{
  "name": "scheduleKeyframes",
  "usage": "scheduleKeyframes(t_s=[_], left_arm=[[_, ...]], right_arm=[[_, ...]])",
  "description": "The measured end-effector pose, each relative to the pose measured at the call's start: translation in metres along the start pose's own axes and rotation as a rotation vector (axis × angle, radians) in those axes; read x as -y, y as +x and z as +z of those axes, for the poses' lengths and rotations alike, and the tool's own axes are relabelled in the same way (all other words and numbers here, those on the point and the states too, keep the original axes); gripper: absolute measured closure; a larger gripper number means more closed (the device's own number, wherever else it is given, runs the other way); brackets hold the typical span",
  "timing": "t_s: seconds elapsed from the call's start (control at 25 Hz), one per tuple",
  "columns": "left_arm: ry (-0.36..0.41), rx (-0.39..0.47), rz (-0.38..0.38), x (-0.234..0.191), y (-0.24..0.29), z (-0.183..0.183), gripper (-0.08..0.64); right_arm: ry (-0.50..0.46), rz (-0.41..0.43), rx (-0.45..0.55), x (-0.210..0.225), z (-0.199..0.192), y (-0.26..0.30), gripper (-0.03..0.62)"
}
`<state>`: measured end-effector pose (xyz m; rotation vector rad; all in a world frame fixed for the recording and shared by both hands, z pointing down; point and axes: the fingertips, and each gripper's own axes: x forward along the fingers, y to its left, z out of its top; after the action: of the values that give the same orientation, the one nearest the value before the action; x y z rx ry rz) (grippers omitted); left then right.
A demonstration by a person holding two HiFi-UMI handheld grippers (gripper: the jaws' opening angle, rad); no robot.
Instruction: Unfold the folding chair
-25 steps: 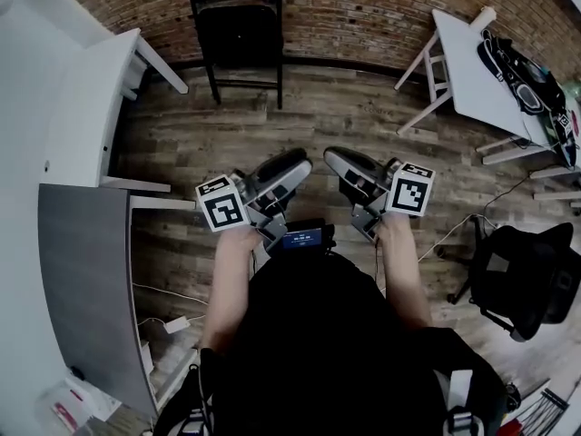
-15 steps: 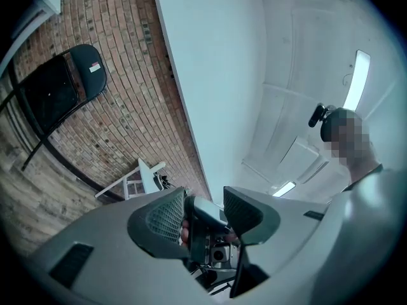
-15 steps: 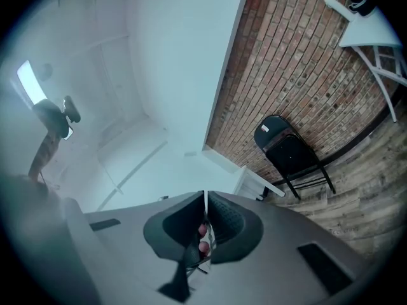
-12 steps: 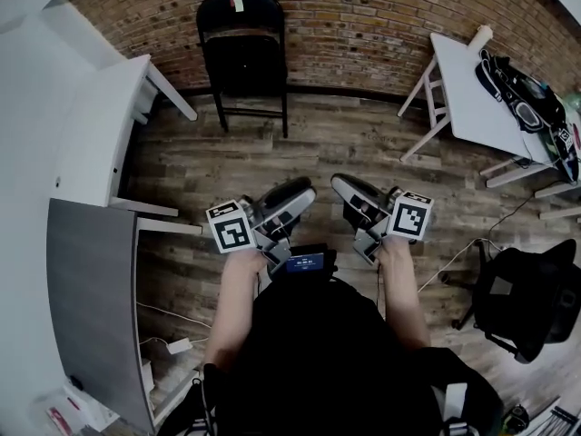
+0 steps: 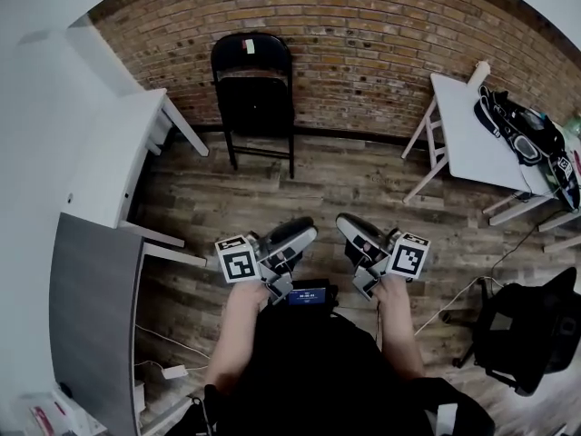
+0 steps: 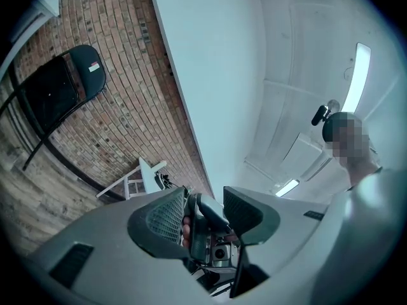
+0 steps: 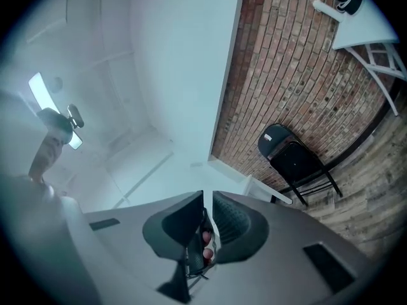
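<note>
The black folding chair (image 5: pixel 252 98) stands folded flat against the brick wall, across the wooden floor from me. It also shows in the left gripper view (image 6: pixel 60 91) and the right gripper view (image 7: pixel 296 161), far from both pairs of jaws. My left gripper (image 5: pixel 307 232) is held close in front of my body, open, with nothing between its pads (image 6: pixel 205 196). Beside it my right gripper (image 5: pixel 343 222) is shut on nothing, with only a thin slit between its jaws (image 7: pixel 208 199). Both grippers point roughly toward the chair.
A white trestle table (image 5: pixel 472 107) with a black bag (image 5: pixel 519 116) stands at the right. Another white table (image 5: pixel 109 162) and a grey desk (image 5: pixel 91 307) line the left. A black office chair (image 5: pixel 526 321) sits at the lower right. Cables lie on the floor.
The head view has swung upward, so the chair now shows whole and lower in the frame. Both grippers sit lower in the frame, still side by side before my body.
</note>
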<state>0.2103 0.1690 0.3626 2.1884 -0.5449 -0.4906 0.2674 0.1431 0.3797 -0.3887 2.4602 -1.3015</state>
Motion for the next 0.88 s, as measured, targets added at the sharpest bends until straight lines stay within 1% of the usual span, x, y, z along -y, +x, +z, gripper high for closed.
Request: scheduleKeyframes(t_s=[0.32, 0.52, 0.68, 0.76, 0.88], left_arm=[[-0.023, 0.0, -0.025, -0.004, 0.01, 0.004, 0.351], [-0.049, 0.006, -0.072, -0.021, 0.019, 0.018, 0.351], [-0.083, 0.031, -0.112, -0.043, 0.029, 0.043, 0.35], [-0.083, 0.039, -0.131, -0.053, 0.036, 0.06, 0.35], [-0.075, 0.055, -0.142, -0.074, 0.041, 0.094, 0.35]], right_arm=[[-0.02, -0.012, 0.012, 0.005, 0.008, -0.002, 0.558], [-0.014, -0.042, -0.005, 0.021, 0.016, 0.011, 0.509], [-0.021, -0.083, -0.014, 0.037, 0.032, 0.026, 0.492], [-0.031, -0.1, -0.022, 0.044, 0.045, 0.038, 0.491], [-0.072, -0.11, -0.05, 0.053, 0.065, 0.069, 0.491]])
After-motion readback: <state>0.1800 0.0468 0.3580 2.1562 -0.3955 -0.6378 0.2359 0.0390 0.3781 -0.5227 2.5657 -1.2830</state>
